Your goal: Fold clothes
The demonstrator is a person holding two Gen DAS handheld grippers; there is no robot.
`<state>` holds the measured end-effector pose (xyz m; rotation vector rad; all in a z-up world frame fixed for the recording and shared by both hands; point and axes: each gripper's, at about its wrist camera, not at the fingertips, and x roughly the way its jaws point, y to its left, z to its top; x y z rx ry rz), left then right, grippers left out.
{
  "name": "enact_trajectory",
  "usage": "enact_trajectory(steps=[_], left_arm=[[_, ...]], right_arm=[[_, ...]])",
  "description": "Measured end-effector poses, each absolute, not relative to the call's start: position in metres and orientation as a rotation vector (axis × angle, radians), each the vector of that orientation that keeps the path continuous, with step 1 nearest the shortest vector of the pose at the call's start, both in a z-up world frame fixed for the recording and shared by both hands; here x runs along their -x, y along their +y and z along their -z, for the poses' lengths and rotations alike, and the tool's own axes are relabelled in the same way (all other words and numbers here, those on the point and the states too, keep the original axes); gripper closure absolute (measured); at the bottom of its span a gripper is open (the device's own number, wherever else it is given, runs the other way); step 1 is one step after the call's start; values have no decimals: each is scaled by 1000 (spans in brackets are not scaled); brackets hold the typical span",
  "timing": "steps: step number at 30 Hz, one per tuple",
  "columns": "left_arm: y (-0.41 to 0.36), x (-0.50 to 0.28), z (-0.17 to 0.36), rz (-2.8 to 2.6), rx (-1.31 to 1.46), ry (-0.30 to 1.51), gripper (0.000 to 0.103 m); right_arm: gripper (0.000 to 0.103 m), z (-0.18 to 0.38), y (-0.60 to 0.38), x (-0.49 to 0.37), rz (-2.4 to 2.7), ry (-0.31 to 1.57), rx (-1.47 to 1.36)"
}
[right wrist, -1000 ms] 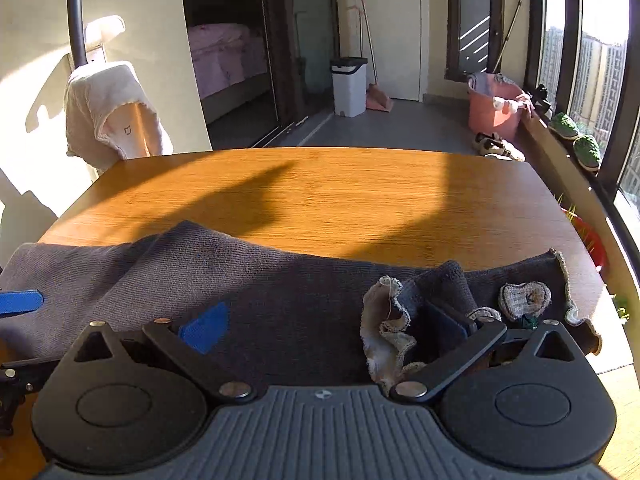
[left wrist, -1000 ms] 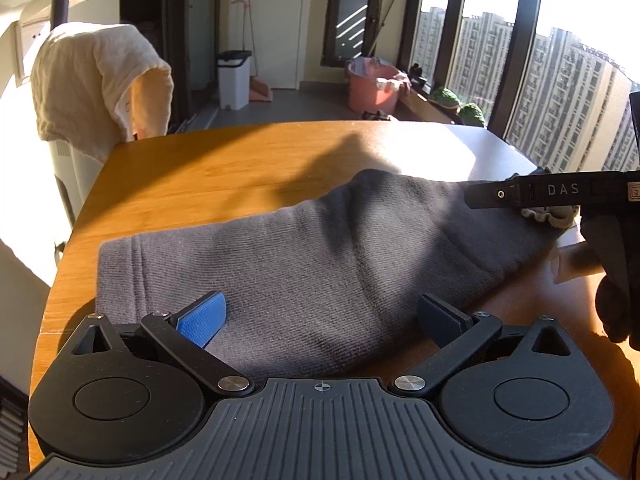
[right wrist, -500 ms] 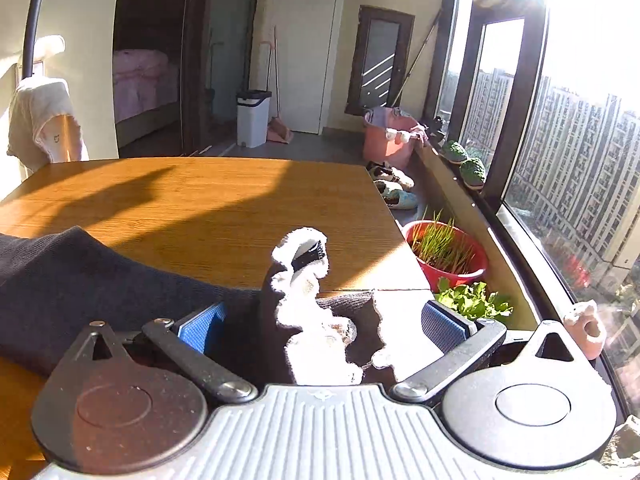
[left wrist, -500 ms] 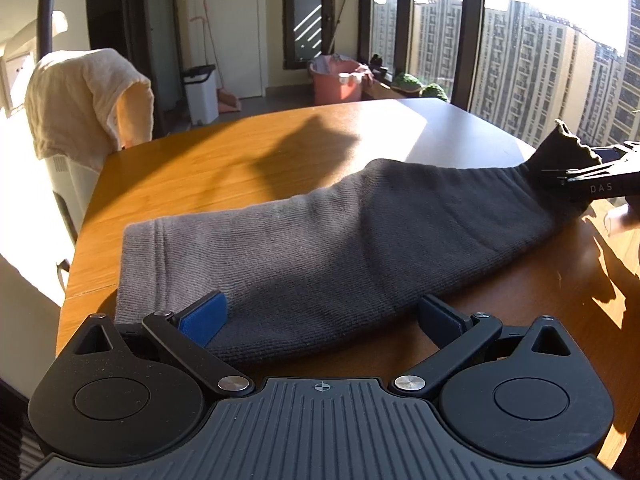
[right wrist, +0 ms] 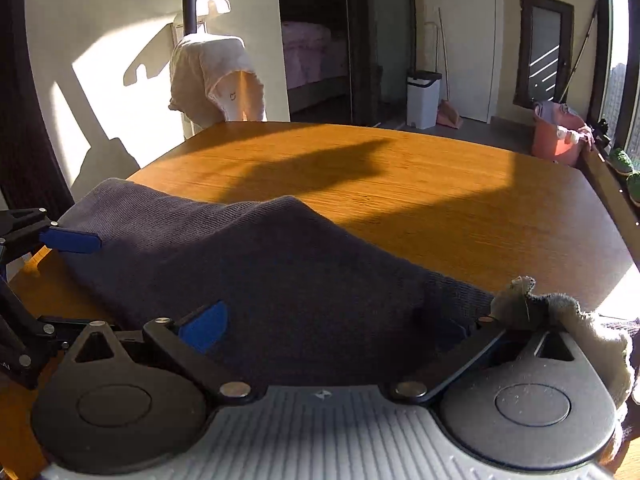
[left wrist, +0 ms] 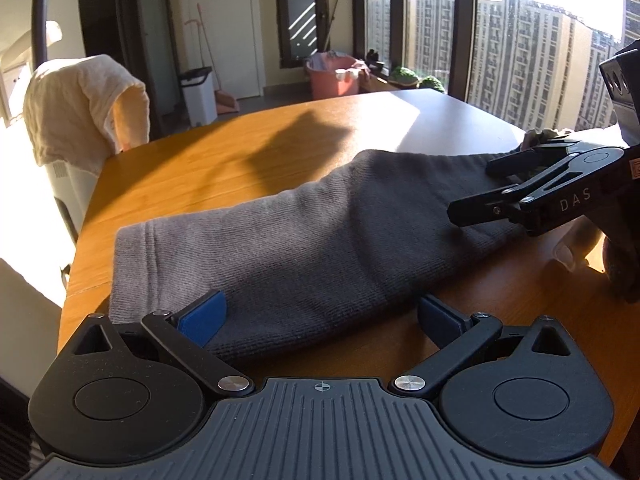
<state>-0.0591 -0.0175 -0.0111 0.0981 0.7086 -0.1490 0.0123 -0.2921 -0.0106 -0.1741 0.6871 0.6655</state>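
Left wrist view: my left gripper (left wrist: 320,316) has its jaws spread wide and holds nothing. The blue pad of one finger lies on the near hem of the grey knit garment (left wrist: 304,248); the other finger stands over bare wood just off the cloth. The garment lies flat and long across the near part of the tabletop (left wrist: 248,160), its ribbed end close to the left edge, its other end running to the right edge. The far half of the tabletop is open wood, partly in shadow. At the right, my right gripper (left wrist: 472,192) comes in over the garment's end; its body is cut off by the frame.

Right wrist view: right gripper (right wrist: 328,328) jaws wide apart, with the garment (right wrist: 280,264) bunched between them. The right finger is buried under the cloth, so I cannot tell whether anything is pinched. A pale frayed edge (right wrist: 560,312) drapes over the gripper's right side. Left gripper (right wrist: 60,236) shows at the far left, mostly cut off. Far edge of the tabletop (right wrist: 440,184) is open.
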Motion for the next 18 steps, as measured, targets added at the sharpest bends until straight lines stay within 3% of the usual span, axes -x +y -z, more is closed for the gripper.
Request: enact_trajectory(steps=[7, 9, 11, 15, 18], left_arm=[[-15, 76, 3, 115, -145, 626, 0], [-14, 91, -3, 65, -238, 576, 0], [-10, 109, -7, 10, -351, 526, 0], [3, 128, -14, 3, -454, 480, 2], [5, 131, -17, -3, -493, 478, 12]], right_arm=[[2, -6, -273, 14, -783, 569, 288], [15, -11, -268, 21, -816, 534, 320], [45, -17, -247, 36, -882, 493, 381], [56, -14, -214, 61, -1084, 501, 368], [75, -10, -205, 71, -1127, 509, 341]])
